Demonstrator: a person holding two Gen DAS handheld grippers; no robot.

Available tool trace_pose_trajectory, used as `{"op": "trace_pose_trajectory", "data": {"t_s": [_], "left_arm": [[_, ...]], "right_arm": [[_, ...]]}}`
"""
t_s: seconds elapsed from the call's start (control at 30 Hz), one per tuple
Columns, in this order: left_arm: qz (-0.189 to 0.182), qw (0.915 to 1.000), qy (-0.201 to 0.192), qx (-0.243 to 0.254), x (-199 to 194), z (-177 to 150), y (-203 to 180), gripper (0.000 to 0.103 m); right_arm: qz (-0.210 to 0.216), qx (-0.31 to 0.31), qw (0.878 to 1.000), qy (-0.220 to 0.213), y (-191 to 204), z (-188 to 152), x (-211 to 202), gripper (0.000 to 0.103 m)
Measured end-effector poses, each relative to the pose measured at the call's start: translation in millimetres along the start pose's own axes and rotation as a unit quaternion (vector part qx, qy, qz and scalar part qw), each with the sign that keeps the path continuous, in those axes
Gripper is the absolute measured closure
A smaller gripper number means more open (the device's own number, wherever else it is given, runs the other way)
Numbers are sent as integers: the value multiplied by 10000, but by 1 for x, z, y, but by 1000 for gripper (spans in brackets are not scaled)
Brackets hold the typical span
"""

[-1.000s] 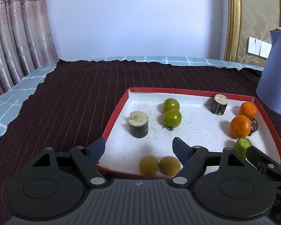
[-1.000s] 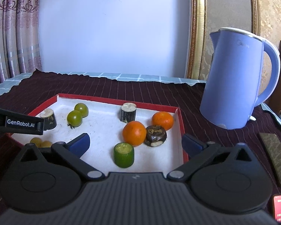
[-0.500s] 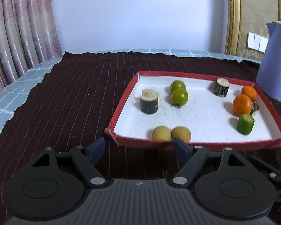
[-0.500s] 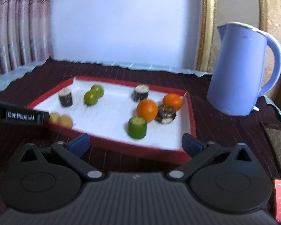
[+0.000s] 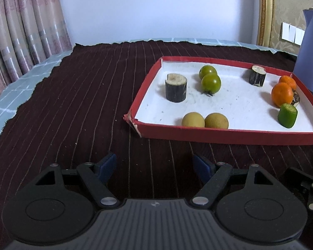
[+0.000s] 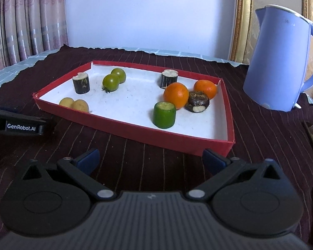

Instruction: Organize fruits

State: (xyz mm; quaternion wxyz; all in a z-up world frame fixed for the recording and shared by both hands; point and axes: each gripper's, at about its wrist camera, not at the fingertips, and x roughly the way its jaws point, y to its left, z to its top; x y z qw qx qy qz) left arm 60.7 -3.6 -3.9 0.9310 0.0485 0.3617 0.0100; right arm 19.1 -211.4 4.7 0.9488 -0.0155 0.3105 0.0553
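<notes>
the left gripper [image 5: 155, 166] hangs above the dark striped cloth [image 5: 83, 95], short of the red tray [image 5: 229, 134], its blue fingers [image 5: 107, 164] spread wide with nothing between them. the right gripper [image 6: 151, 159] sits likewise just before the tray's near wall [image 6: 156, 138], fingers [image 6: 87, 159] wide apart and holding nothing. the left gripper's side also shows at the left edge of the right wrist view, low over the cloth beside the tray's near-left corner.

all the fruit lies inside the tray on its white floor. two yellow fruits [image 5: 204, 120] sit touching each other against the near wall on the left side. behind them a dark cane stub [image 5: 176, 87] stands upright, and just to its right two green tomatoes [image 5: 209, 79] sit one behind the other, touching. a second cane stub [image 6: 169, 78] stands upright near the far wall. on the right side two oranges [image 6: 176, 94] flank a dark chestnut [image 6: 198, 103], which rests between them and looks to touch both. a green stub [image 6: 164, 114] stands upright just in front of the nearer orange, close to it or touching; i cannot tell which.

a blue kettle [image 6: 279, 58] stands on the cloth to the right of the tray, apart from it. curtains [image 5: 20, 31] hang at the far left.
</notes>
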Motion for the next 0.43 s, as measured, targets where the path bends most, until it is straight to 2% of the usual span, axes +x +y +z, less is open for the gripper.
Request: {"op": "trace_pose_trajectory", "data": {"t_s": [0.13,0.27,0.43], "left_arm": [[-25,10000,-54,52,0,-2,-1,23],[9,9999,-128,72,1,-5,-1,16],[92,9992,-345,159,0,-12,-4,14]], "right_arm": [[21,-67,9999,92,2,-1,5,0],[2,-222,9995,225,7,-3,11,0],[68,-140,9995,269,4,-4,13,0]]}}
